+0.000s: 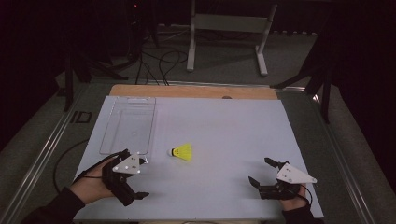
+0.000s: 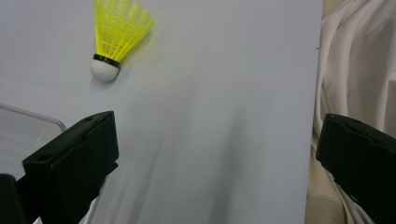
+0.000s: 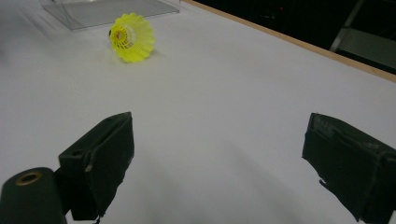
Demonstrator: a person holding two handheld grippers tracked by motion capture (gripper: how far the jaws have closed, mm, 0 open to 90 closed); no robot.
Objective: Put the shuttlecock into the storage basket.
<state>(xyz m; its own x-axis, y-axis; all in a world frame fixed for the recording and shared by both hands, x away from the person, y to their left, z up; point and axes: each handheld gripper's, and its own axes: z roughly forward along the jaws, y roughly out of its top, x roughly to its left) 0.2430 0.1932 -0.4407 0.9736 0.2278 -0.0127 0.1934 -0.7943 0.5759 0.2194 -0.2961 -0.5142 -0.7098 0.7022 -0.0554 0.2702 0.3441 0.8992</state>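
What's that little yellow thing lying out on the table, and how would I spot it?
Start at the white table and find the clear plastic tray at its far left. Just right of the tray's near corner lies a shuttlecock on its side. Its bright yellow skirt and white cork tip make it the table's one colourful thing.

Left black two-jaw gripper with grey three-cornered top plate [image 1: 132, 175] sits lower left of the high view, held by the left hand [image 1: 88, 184], dark sleeve entering from the bottom edge. Jaws spread wide, nothing between them. Right black two-jaw gripper with grey plate [image 1: 260, 171] sits lower right, held by the right hand [image 1: 293, 201]. Jaws also wide apart, pointing toward frame left, nothing gripped.
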